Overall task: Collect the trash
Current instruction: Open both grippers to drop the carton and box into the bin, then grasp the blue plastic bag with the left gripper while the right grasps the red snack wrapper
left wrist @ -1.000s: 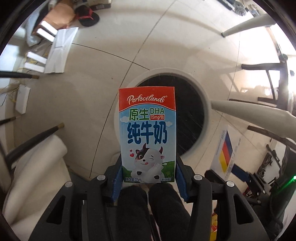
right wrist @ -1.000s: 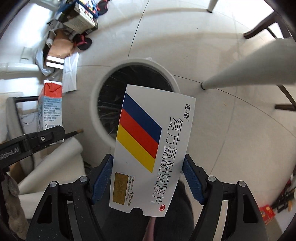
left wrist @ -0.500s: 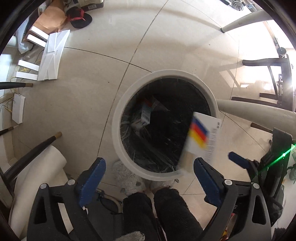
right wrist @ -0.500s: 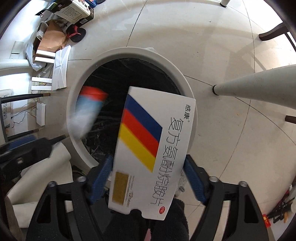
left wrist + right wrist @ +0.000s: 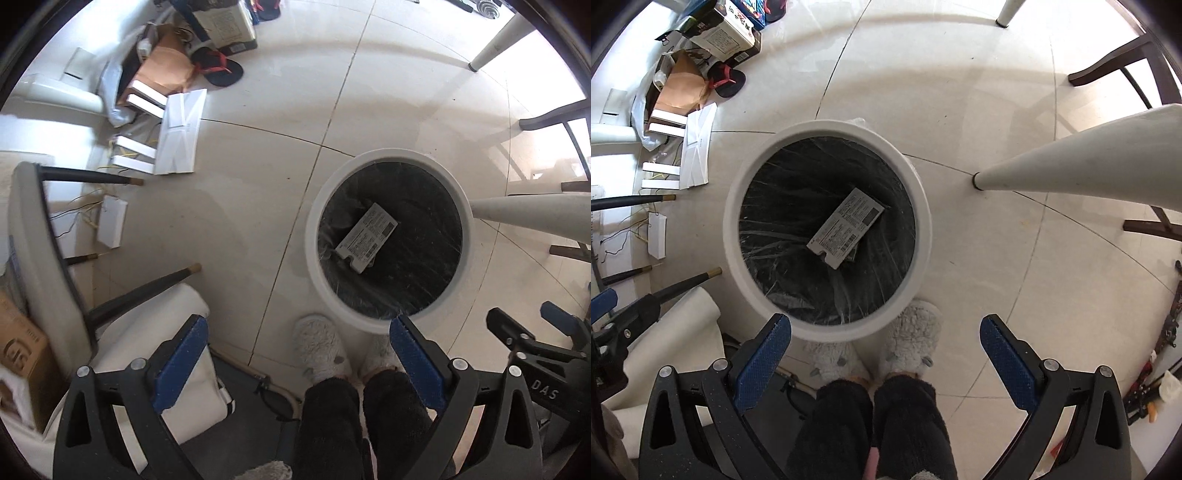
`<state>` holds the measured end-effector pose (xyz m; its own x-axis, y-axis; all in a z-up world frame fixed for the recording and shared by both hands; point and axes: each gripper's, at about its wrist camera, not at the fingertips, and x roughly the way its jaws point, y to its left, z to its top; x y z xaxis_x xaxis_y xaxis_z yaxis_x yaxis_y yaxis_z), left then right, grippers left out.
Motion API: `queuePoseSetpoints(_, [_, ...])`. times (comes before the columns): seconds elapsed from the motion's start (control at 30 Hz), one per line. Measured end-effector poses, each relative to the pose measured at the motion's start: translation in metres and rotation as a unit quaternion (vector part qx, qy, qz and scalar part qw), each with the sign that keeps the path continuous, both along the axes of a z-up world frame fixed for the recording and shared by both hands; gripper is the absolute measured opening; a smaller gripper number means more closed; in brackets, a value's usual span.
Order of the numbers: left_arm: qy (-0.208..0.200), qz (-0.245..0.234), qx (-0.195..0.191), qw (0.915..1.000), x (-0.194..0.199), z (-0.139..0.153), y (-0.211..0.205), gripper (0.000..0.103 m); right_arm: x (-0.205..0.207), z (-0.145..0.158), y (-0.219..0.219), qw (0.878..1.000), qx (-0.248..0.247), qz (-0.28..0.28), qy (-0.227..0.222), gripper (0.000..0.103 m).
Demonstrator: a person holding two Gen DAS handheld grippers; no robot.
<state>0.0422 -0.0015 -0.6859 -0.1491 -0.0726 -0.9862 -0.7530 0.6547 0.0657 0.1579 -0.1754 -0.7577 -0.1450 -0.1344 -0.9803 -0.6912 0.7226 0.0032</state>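
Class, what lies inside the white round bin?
A black liner and a flat medicine box, printed side up. A darker item shows beneath the medicine box; what it is stays covered.

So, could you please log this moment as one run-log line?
left gripper: open, empty | right gripper: open, empty | medicine box: in trash bin

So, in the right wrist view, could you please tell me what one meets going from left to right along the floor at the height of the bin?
White flat box with wires → white bin rim → printed carton inside the bin → foot of the white table leg.
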Motion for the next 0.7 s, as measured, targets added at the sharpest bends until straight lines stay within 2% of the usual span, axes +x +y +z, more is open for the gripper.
queuePoseSetpoints(0.23, [0.004,-0.011,0.009,0.9999,-0.009,0.072,-0.017,0.101,-0.013,0.074,-0.013,1.0,0.007,-0.01,0.001,0.103])
queuePoseSetpoints(0.37, [-0.002,-0.012,0.012,0.9999,-0.014,0.123,-0.026,0.101,-0.022,0.131,-0.022,1.0,0.019,-0.014,0.003,0.103])
queuePoseSetpoints(0.43, [-0.013,-0.014,0.015,0.9997,-0.017,0.155,-0.03,0.101,-0.026,0.162,-0.026,1.0,0.027,-0.015,0.005,0.103])
queuePoseSetpoints(0.53, [-0.027,-0.031,0.041,0.9983,-0.018,0.207,-0.036,0.101,-0.03,0.212,-0.032,0.999,0.044,-0.023,0.015,0.103])
queuePoseSetpoints(0.7, [-0.091,-0.034,0.072,0.9927,0.005,0.293,-0.033,0.103,-0.018,0.307,-0.042,0.995,0.09,-0.042,0.011,0.103])
